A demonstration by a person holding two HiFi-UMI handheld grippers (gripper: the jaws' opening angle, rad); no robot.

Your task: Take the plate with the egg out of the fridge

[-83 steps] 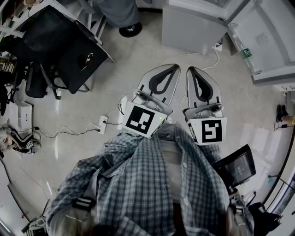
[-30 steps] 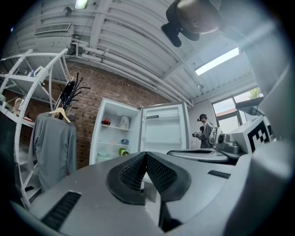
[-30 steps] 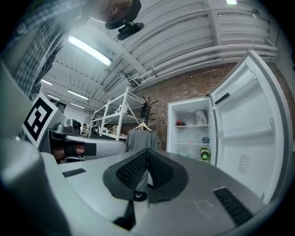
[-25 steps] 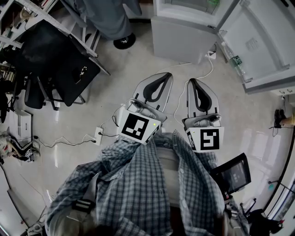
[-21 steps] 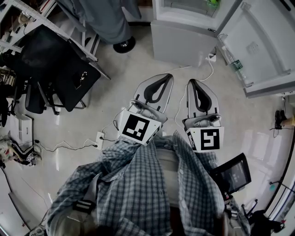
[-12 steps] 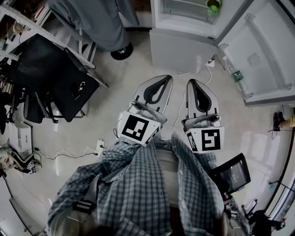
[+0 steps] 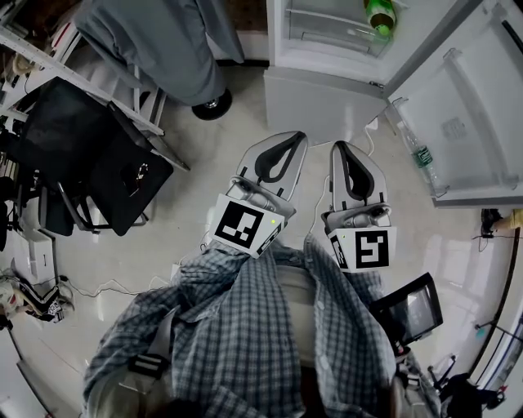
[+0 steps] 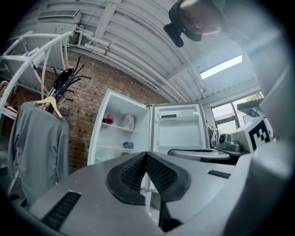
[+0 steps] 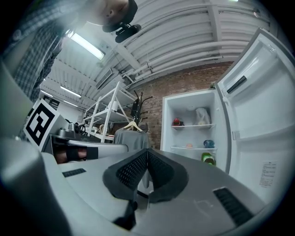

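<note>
Blue-grey checked shirt [image 7: 237, 326], unbuttoned

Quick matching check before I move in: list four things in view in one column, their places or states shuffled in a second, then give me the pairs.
1. left gripper
2. fridge door
3. grey garment
4. red item

A. on an upper fridge shelf
B. hanging on a hanger
C. jaws together, nothing between them
D. swung open

Pairs: 1-C, 2-D, 3-B, 4-A

Counted: two grippers, left gripper [image 7: 288, 139] and right gripper [image 7: 342, 147]; one fridge [image 7: 327, 90]; two bottles, green bottle [image 7: 379, 15] and clear bottle [image 7: 422, 155].
</note>
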